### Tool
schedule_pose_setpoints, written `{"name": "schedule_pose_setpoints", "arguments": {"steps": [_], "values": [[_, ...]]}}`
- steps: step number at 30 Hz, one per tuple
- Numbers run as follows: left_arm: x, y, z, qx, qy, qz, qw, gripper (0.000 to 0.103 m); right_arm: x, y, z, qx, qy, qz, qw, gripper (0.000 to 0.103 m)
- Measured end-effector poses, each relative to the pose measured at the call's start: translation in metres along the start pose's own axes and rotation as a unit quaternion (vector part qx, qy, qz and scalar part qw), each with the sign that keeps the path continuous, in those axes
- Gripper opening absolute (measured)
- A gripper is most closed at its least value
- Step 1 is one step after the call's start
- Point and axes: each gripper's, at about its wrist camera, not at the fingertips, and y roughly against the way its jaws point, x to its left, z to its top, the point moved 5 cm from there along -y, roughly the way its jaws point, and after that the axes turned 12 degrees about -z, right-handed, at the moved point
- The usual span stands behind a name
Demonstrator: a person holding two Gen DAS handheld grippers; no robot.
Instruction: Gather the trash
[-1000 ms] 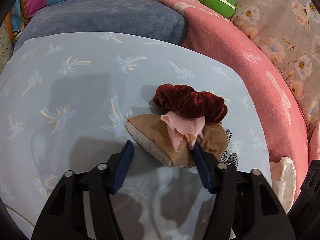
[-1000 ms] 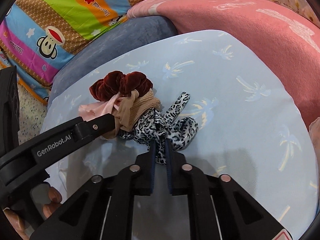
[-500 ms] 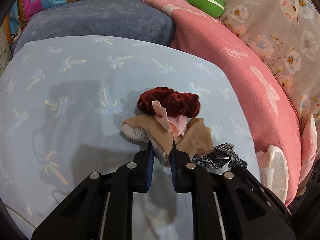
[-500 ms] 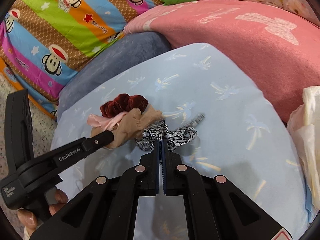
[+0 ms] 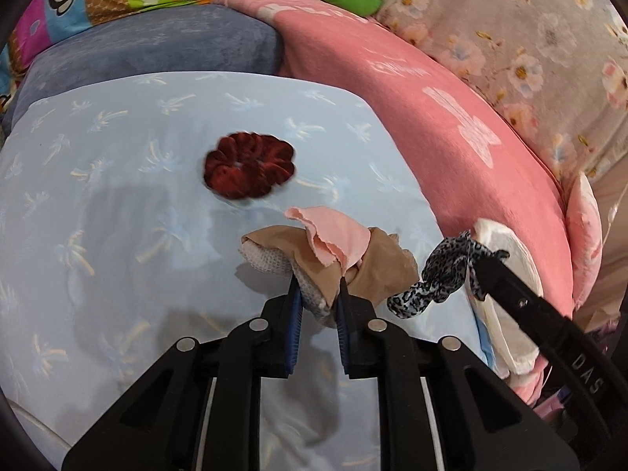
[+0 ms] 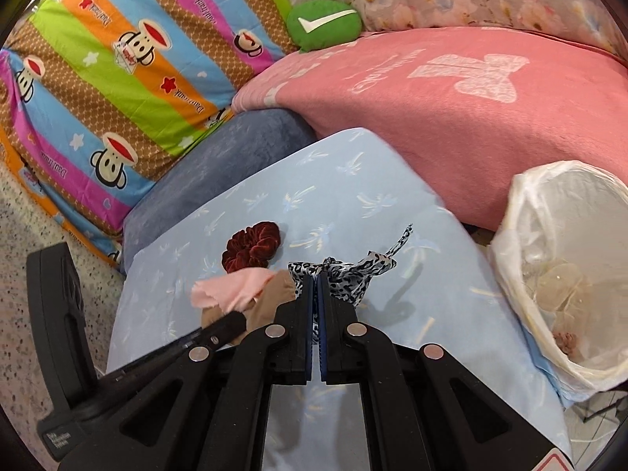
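My left gripper [image 5: 317,288] is shut on a tan stocking bundle [image 5: 376,271] with a pink cloth scrap [image 5: 337,235] on it, held above the light blue sheet [image 5: 117,204]. My right gripper [image 6: 315,278] is shut on a leopard-print fabric strip [image 6: 353,271], also lifted; the strip shows in the left wrist view [image 5: 443,274]. A dark red velvet scrunchie [image 5: 249,170] lies alone on the sheet; it also shows in the right wrist view [image 6: 251,245]. The bundle appears left of my right gripper [image 6: 271,294].
A bin lined with a white plastic bag [image 6: 557,259] stands at the right of the sheet, with some trash inside. A pink blanket [image 6: 451,98], a grey-blue cushion [image 5: 149,51], a striped monkey quilt [image 6: 110,70] and a green plush [image 6: 324,23] ring the far side.
Both grippers have lifted their fabric off the sheet and pulled back and right. The scrunchie has dropped free and stays on the sheet. The bin has come into the right wrist view.
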Motion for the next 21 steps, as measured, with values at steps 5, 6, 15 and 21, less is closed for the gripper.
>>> {"name": "schedule_pose_setpoints", "arguments": {"steps": [5, 6, 15, 21], "values": [[-0.016, -0.003, -0.01, 0.009, -0.015, 0.001, 0.9998, 0.032, -0.022, 0.021, -0.001, -0.014, -0.015, -0.004, 1.0, 0.002], [-0.017, -0.002, -0.01, 0.007, -0.017, 0.004, 0.9998, 0.041, -0.025, 0.024, 0.0, -0.016, -0.017, -0.004, 1.0, 0.002], [0.003, 0.006, -0.014, -0.011, 0.008, 0.05, 0.9986, 0.056, -0.044, 0.046, 0.001, -0.034, -0.03, -0.004, 0.999, 0.002], [0.001, 0.004, -0.013, -0.011, 0.004, 0.053, 0.9985, 0.056, -0.045, 0.043, -0.008, -0.024, -0.03, -0.002, 0.999, 0.002]]}}
